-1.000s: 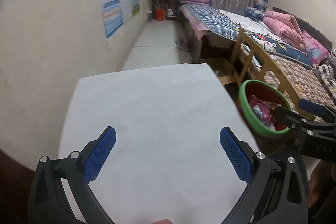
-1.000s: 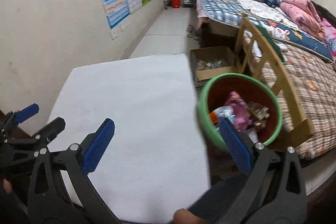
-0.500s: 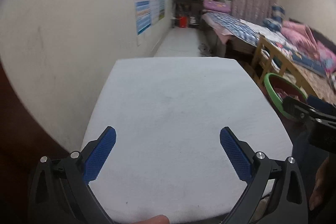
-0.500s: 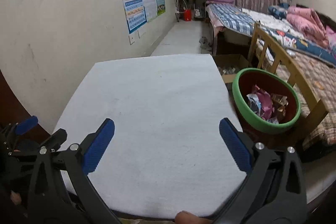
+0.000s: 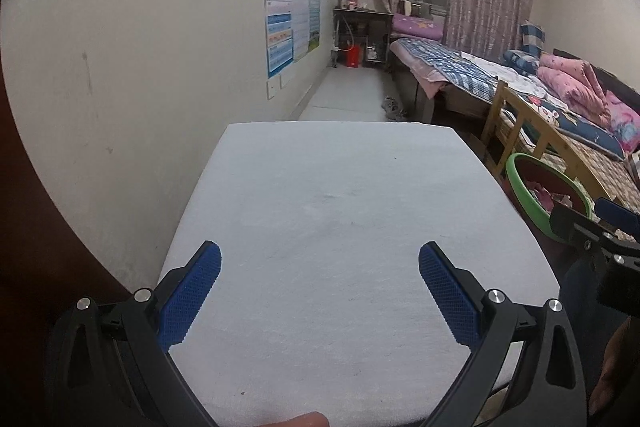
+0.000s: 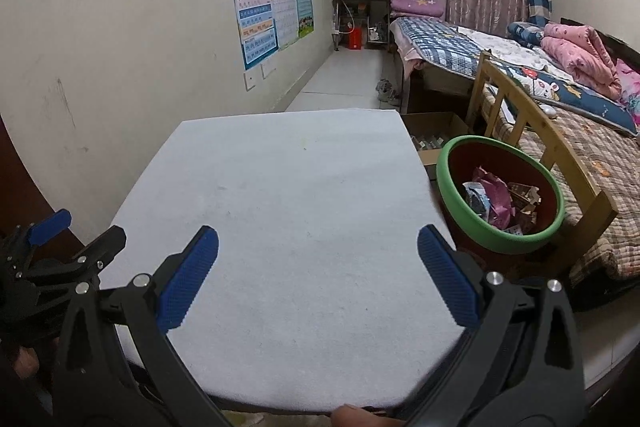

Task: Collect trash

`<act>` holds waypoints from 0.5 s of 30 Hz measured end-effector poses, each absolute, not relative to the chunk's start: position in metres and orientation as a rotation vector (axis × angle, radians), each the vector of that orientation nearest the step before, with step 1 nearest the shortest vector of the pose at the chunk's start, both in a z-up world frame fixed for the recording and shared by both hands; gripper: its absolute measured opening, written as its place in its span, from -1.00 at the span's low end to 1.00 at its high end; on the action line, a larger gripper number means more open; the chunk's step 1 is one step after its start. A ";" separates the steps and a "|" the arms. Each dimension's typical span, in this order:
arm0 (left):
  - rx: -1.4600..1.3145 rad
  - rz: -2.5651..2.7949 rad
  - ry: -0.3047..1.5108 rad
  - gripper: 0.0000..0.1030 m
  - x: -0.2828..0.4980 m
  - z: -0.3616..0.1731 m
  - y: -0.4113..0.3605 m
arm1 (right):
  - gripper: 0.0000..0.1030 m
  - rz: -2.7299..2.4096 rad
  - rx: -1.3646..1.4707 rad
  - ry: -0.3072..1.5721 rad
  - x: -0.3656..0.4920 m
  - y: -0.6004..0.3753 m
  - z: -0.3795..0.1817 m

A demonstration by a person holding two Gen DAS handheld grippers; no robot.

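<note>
the left gripper (image 5: 319,269) and the right gripper (image 6: 318,255) hang over the near edge of the table (image 6: 288,187), fingers spread wide and gripping nothing. the white table top is bare. past its right edge stands a green-rimmed bin (image 6: 478,227), opening upward, with crumpled wrappers (image 6: 496,199) inside; their print is too small to read. a cardboard box (image 6: 434,131) sits just behind it, beside the bed (image 6: 580,143). wall posters (image 6: 270,7) carry writing too blurred to read.
</note>
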State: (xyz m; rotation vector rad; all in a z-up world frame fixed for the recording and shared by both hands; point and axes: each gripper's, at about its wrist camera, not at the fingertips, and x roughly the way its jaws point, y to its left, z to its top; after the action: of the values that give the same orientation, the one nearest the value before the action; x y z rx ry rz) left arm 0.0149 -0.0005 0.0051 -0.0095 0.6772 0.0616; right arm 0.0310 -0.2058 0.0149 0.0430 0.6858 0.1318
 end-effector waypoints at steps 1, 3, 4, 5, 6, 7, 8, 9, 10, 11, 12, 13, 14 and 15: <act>-0.009 0.061 0.679 0.84 0.016 0.005 -0.001 | 0.91 0.135 0.042 0.692 0.031 -0.205 0.013; -0.012 0.063 0.688 0.84 0.017 0.003 -0.001 | 0.91 0.133 0.046 0.695 0.030 -0.205 0.010; -0.014 0.065 0.689 0.84 0.017 0.002 0.001 | 0.91 0.131 0.047 0.698 0.030 -0.205 0.008; -0.017 0.065 0.691 0.84 0.017 0.002 0.002 | 0.91 0.129 0.047 0.701 0.031 -0.205 0.007; -0.020 0.065 0.695 0.84 0.017 0.001 0.002 | 0.91 0.129 0.048 0.702 0.031 -0.205 0.006; -0.023 0.065 0.698 0.84 0.016 0.000 0.004 | 0.91 0.129 0.044 0.704 0.031 -0.205 0.005; -0.024 0.066 0.702 0.84 0.017 -0.001 0.004 | 0.91 0.132 0.040 0.703 0.031 -0.203 0.005; -0.025 0.065 0.704 0.84 0.017 -0.002 0.004 | 0.91 0.139 0.036 0.699 0.031 -0.202 0.005; -0.023 0.065 0.705 0.84 0.017 -0.002 0.004 | 0.91 0.143 0.032 0.694 0.030 -0.201 0.005; -0.021 0.063 0.704 0.84 0.017 -0.002 0.004 | 0.91 0.153 0.023 0.682 0.029 -0.199 0.007; -0.018 0.062 0.702 0.84 0.017 -0.002 0.003 | 0.91 0.158 0.017 0.672 0.027 -0.197 0.008; -0.016 0.060 0.701 0.84 0.017 -0.002 0.003 | 0.91 0.161 0.011 0.664 0.026 -0.195 0.010; -0.013 0.058 0.700 0.84 0.017 -0.002 0.002 | 0.91 0.164 0.008 0.659 0.026 -0.194 0.010; -0.011 0.058 0.701 0.84 0.017 -0.002 0.002 | 0.91 0.164 0.008 0.657 0.025 -0.194 0.011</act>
State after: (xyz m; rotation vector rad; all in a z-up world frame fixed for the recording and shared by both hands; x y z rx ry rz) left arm 0.0171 0.0022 -0.0023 -0.0109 0.7007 0.0576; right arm 0.0253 -0.1937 0.0108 0.0084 0.6567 0.1641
